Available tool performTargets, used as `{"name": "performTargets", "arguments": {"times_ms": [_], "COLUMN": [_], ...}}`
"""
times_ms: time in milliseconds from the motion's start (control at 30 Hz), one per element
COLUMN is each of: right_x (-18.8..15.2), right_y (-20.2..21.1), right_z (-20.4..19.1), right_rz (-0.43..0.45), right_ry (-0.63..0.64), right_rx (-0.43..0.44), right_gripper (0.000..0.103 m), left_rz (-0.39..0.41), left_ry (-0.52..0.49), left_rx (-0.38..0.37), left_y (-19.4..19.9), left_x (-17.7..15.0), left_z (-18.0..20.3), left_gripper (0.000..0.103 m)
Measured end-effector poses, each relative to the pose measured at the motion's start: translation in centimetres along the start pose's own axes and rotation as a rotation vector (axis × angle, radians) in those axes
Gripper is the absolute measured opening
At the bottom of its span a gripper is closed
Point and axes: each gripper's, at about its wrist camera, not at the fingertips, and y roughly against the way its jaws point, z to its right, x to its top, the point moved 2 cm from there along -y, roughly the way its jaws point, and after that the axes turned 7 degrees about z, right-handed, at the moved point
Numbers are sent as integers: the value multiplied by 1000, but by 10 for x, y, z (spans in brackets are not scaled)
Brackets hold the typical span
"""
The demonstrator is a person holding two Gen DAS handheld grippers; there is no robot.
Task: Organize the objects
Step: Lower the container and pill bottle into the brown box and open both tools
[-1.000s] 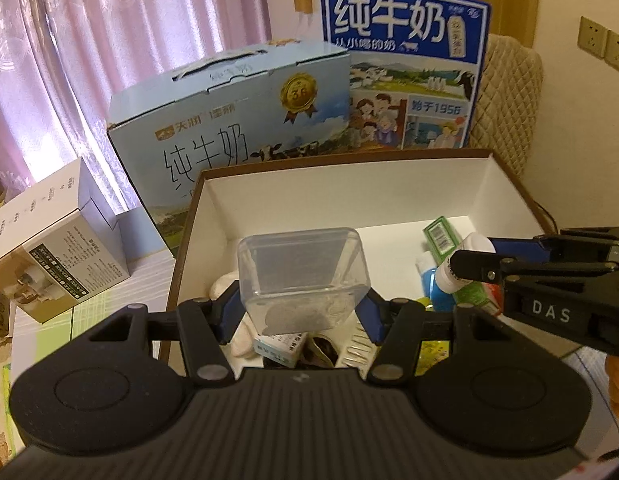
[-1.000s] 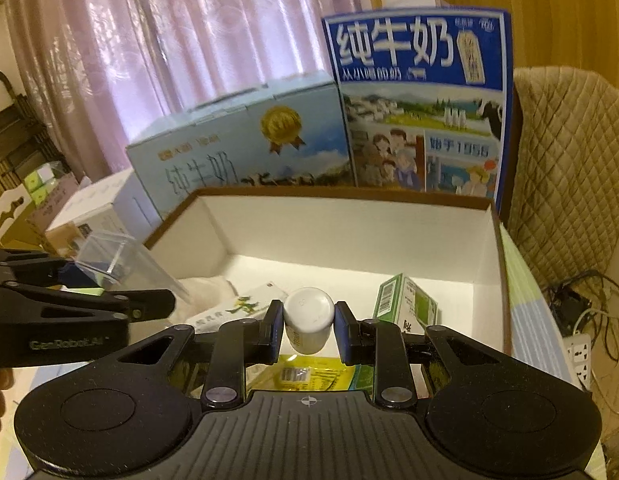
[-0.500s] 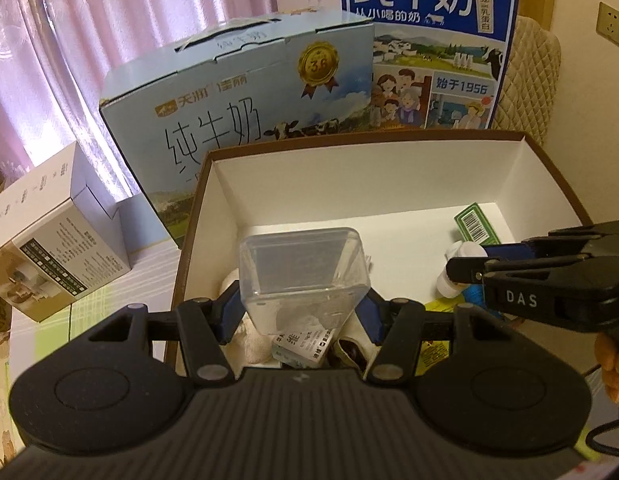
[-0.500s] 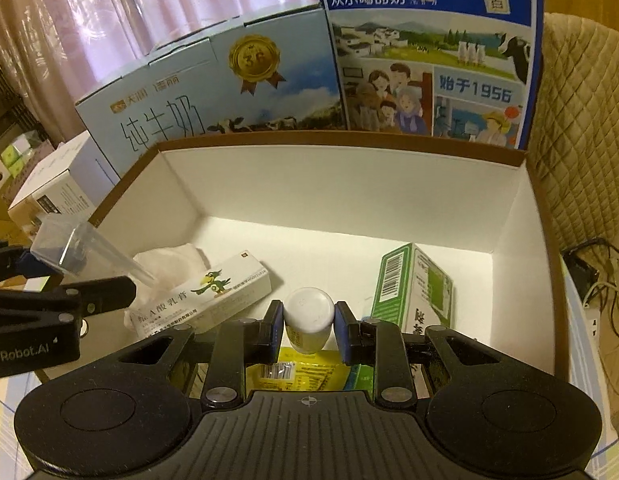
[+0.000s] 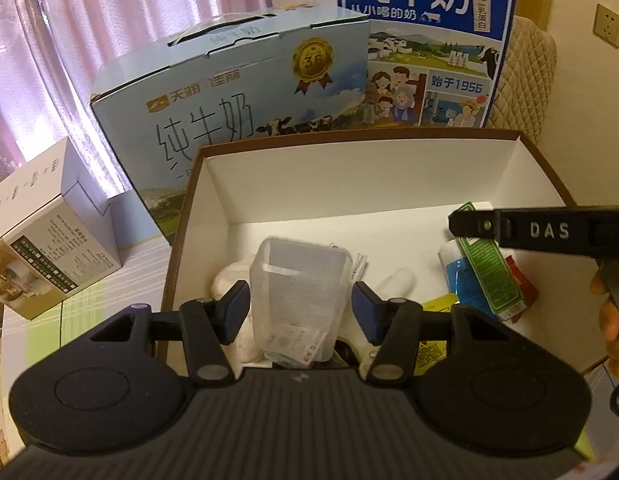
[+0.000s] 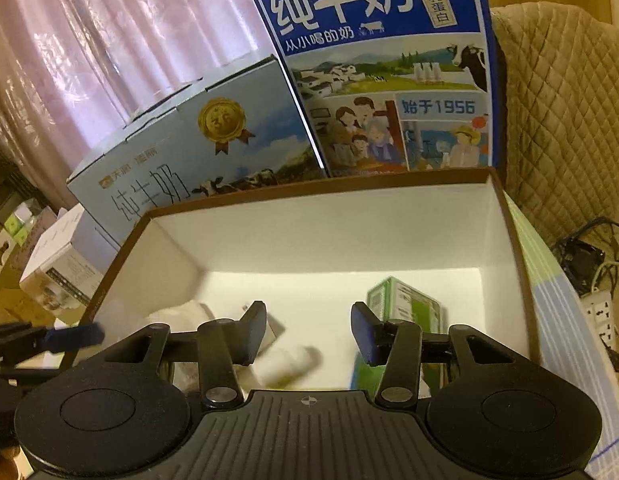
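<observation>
An open brown box with white inside (image 5: pixel 389 184) (image 6: pixel 349 232) holds several small items. My left gripper (image 5: pixel 300 304) is open over its near left part; a clear plastic container (image 5: pixel 299 284) stands between the fingers, apart from both pads. My right gripper (image 6: pixel 308 330) is open and empty over the box. A small white bottle (image 6: pixel 289 364), blurred, lies below it on the box floor and also shows in the left wrist view (image 5: pixel 397 282). A green medicine carton (image 6: pixel 405 306) (image 5: pixel 489 276) sits at the right.
Two milk cartons stand behind the box, a light blue one (image 5: pixel 237 92) and a dark blue one (image 5: pixel 425 52). A white carton (image 5: pixel 41 232) sits at the left. A quilted chair (image 6: pixel 561 112) and a power strip (image 6: pixel 601 316) are at the right.
Both grippers have opened. The right one let go of the white bottle, which dropped into the box. The left one released the clear container, which has sunk lower into the box.
</observation>
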Motion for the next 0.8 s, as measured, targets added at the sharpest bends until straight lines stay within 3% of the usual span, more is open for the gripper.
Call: {"name": "performTargets", "arguments": {"times_ms": [400, 800], "right_x": [-13, -20], "right_y": [25, 44], "right_z": [2, -4], "right_rz": [-17, -8], "right_ry": [25, 54], "right_rx": [0, -10], "right_gripper": [45, 54], "left_rz": [-15, -23], "left_ry": [-2, 14], "left_rx": [-8, 1], "left_y": [2, 14], "left_x": [-5, -11], "left_z": [4, 1], "left_gripper": [52, 62]}}
